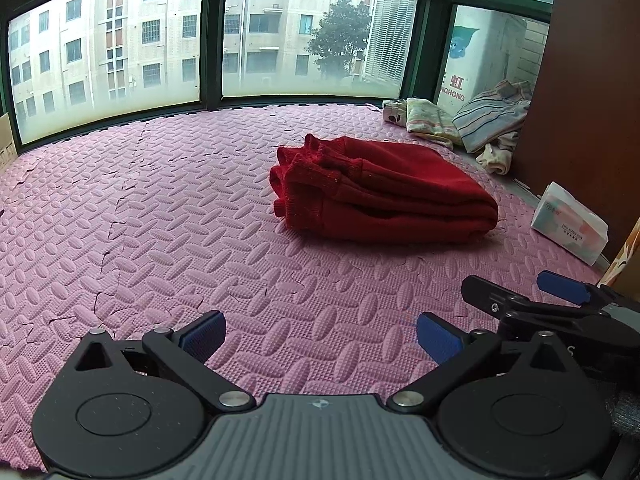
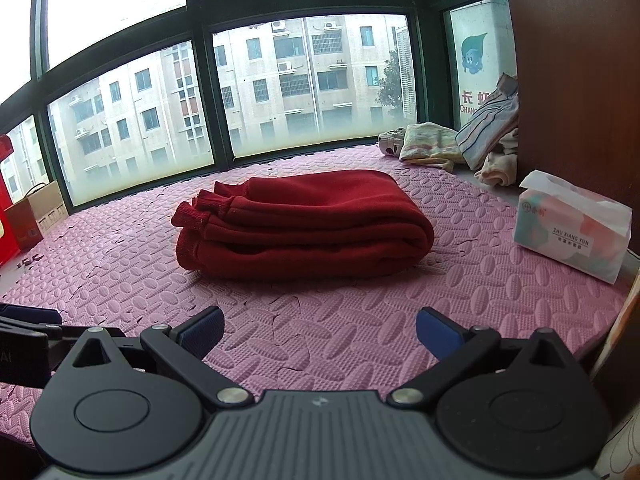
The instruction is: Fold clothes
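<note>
**Operator:** Left wrist view first: I see the pink foam mat (image 1: 160, 208) filling nearly the whole floor, its embossed tiles running up to the green-framed window (image 1: 208, 32) at the back.

**Partner:** And the clothing?

**Operator:** I have the red garment (image 1: 384, 188) lying folded into a thick, layered bundle on the mat, right of centre in this view, with its ribbed cuffs bunched at the left end. From the right wrist camera the same red garment (image 2: 304, 224) sits near the middle, resting flat on the mat (image 2: 360, 320).

**Partner:** Anything beside it?

**Operator:** I see a pile of other clothes (image 1: 472, 120) in the far right corner against the brown cabinet side (image 1: 580, 80), striped and pale pieces heaped together, well apart from the red bundle. Nearer, a tissue pack (image 2: 572, 224) stands on the mat by the cabinet, to the right of the garment and not touching it. At the far left of the right wrist view I see a cardboard box (image 2: 36, 212).

**Partner:** Your tools?

**Operator:** My left hand-held gripper (image 1: 320, 336) hovers low over bare mat, fingers spread wide and empty, short of the garment. My right hand-held gripper (image 2: 320, 332) is likewise spread wide, holding nothing, with the bundle ahead of it. I also catch the right one (image 1: 552, 300) at the lower right edge of the left view.
</note>
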Demonstrator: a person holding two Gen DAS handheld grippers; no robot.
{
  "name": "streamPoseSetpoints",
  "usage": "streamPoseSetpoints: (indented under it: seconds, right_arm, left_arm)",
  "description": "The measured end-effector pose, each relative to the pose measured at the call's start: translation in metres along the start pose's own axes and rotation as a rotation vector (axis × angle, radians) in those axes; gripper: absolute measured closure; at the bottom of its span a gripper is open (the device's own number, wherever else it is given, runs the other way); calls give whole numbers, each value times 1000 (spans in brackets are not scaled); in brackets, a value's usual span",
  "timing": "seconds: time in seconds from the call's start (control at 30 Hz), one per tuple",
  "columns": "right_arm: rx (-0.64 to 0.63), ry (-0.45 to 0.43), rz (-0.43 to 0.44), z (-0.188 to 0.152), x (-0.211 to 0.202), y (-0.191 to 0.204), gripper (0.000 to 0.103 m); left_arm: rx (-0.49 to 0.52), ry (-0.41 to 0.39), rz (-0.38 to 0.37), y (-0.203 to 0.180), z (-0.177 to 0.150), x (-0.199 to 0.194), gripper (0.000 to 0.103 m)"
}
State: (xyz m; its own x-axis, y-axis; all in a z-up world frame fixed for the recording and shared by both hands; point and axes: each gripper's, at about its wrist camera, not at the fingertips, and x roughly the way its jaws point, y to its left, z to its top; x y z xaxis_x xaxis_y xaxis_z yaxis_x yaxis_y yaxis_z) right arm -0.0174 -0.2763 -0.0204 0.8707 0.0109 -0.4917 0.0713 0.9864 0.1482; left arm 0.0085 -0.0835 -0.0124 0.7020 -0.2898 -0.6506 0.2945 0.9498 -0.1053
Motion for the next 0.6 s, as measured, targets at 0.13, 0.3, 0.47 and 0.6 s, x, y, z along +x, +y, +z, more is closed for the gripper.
streamPoseSetpoints:
  seconds: [0.13, 0.3, 0.47, 0.6]
  right_arm:
    - [0, -7, -1, 1, -3, 1, 0]
    - [-3, -17, 2, 1, -8, 2, 0]
    - [3, -18, 5, 1, -10, 1, 0]
    - [4, -18, 6, 1, -10, 1, 0]
  left_arm:
    - [7, -4, -1, -3, -1, -4, 0]
    - [15, -5, 1, -6, -3, -7, 0]
    - [17, -8, 1, -8, -5, -10, 0]
    - [29, -4, 6, -9, -5, -9, 0]
